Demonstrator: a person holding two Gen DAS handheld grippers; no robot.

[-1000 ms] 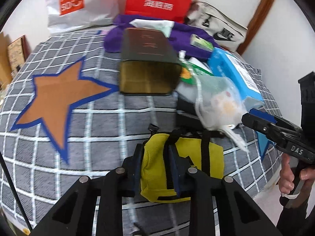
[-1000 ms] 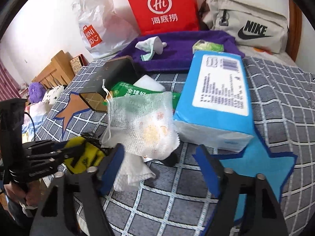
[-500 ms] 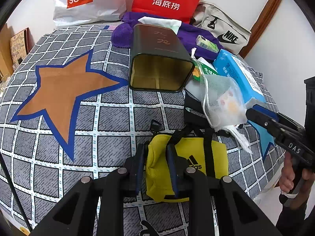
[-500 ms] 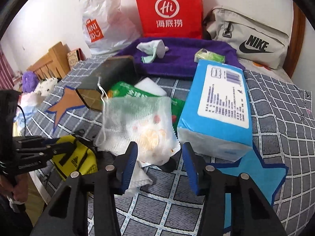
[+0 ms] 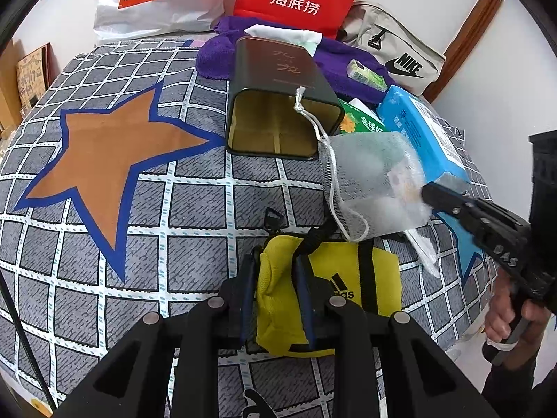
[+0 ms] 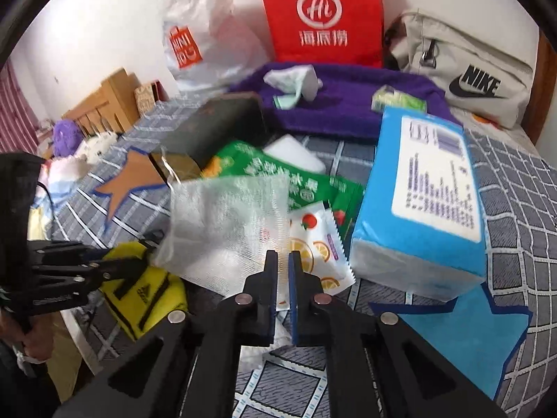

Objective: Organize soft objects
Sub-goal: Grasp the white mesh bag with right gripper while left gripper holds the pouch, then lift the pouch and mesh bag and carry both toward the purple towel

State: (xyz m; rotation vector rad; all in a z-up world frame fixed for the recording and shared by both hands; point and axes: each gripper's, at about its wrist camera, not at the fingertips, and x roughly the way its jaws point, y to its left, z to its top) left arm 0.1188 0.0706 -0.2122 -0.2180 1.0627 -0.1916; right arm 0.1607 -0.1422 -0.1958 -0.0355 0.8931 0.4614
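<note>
left gripper [image 5: 275,292]: pinching yellow bag [image 5: 334,289], low on the bed [image 5: 195,205] | right gripper [image 6: 282,261]: pressed together on white mesh pouch [image 6: 226,226], lifted by its edge | near: blue tissue pack [image 6: 424,191], green packet [image 6: 278,177], dark tin [image 5: 282,104] lying open

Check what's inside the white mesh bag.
Through the mesh bag, the right gripper pinching its edge, a fruit-print sachet and white lumps show. The rest is blurred by the mesh.
</note>
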